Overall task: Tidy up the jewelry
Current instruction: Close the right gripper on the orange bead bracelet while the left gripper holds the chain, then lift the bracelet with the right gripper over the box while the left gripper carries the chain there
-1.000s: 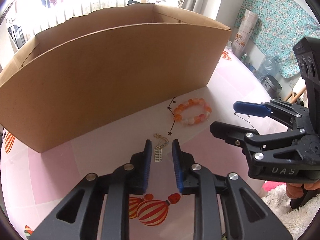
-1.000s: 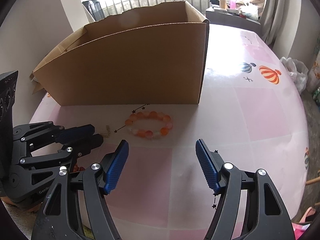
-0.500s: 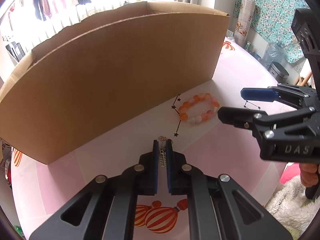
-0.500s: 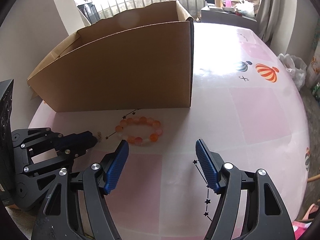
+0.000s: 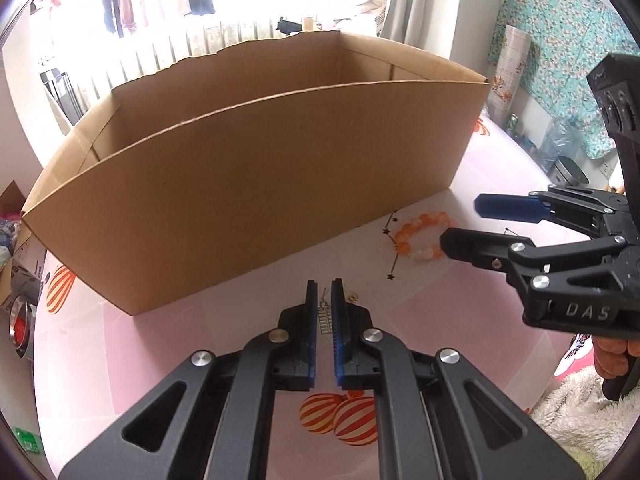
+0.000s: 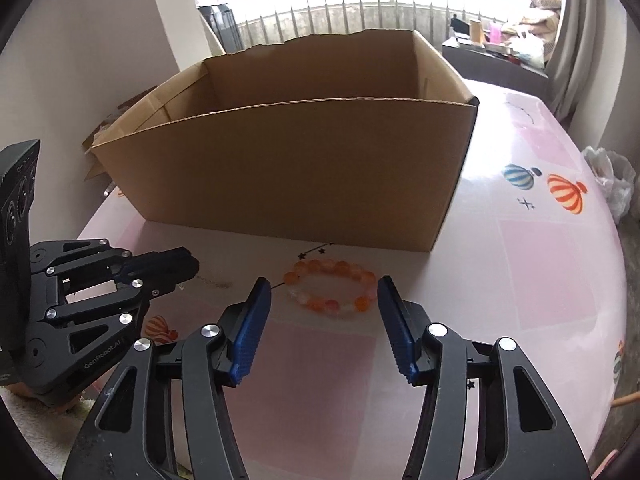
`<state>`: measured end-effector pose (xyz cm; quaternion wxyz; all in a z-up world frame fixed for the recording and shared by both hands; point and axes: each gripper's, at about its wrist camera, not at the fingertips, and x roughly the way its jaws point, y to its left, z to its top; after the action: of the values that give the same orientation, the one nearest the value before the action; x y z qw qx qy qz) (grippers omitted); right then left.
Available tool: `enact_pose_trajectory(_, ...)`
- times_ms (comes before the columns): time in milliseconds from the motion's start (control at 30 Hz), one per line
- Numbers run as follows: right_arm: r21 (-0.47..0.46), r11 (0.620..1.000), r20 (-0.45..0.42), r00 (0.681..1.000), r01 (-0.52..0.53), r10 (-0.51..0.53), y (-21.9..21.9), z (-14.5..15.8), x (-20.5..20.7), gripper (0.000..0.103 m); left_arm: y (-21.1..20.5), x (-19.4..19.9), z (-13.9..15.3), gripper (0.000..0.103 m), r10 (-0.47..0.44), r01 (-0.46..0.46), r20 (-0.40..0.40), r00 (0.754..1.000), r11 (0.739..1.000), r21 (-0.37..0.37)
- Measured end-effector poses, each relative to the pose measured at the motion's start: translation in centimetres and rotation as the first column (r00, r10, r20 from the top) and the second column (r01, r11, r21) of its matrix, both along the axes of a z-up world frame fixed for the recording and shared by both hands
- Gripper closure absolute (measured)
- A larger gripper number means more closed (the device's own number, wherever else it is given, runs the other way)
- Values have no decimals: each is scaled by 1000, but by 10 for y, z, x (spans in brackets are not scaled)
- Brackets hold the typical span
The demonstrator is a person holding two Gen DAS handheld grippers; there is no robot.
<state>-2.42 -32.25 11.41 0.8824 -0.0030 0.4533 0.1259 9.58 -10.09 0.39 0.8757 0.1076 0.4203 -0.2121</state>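
A: Left tongs [image 5: 324,294]?
B: Closed to a narrow gap on a small gold pendant [image 5: 325,313], held at the pad tips above the pink bench [image 5: 240,340].
A: Right tongs [image 6: 324,294]?
B: Half open and closing; the orange bead bracelet [image 6: 331,286] lies on the bench between the pads, untouched, before the cardboard box [image 6: 296,168].

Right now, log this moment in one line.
left gripper: shut on gold chain | right gripper: closing around bead bracelet, not gripping | cardboard box: behind

The tall brown cardboard box [image 5: 256,184] hides its own floor; a small gold chain pendant [image 5: 325,312] is partly covered by the left gripper [image 5: 324,304].
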Motion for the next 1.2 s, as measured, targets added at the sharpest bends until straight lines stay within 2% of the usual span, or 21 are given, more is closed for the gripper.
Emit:
enact_pose_trajectory(300, -16, 993, -59, 991, -119, 118, 19, -11, 18, 77, 0, 4, 1, 97, 35, -34, -29, 999, 999, 29)
enact_pose_trajectory(533, -74, 986, -85, 986, -152, 145, 31, -19, 23, 80, -3, 9, 2, 97, 54, -51, -66, 996, 998, 45)
enact_pose_trajectory(700, -117, 981, -88, 985, -156, 146, 38, -22, 25, 92, -2, 10, 1, 97, 63, -58, -88, 994, 997, 53)
enact_pose_trajectory(800, -118, 982, -89, 987, -145, 135, 38, -22, 28, 95, -6, 10, 0, 97, 60, -55, -94, 994, 997, 59)
enact_pose_trajectory(933, -97, 987, -92, 989, -125, 116, 29, -20, 32, 96, -8, 9, 0, 97, 59, -53, -102, 993, 997, 63)
enact_pose_trajectory(1200, 20, 998, -91, 994, -56, 58, -15, -2, 38, 96, -9, 7, -3, 97, 60, -53, -108, 992, 997, 63)
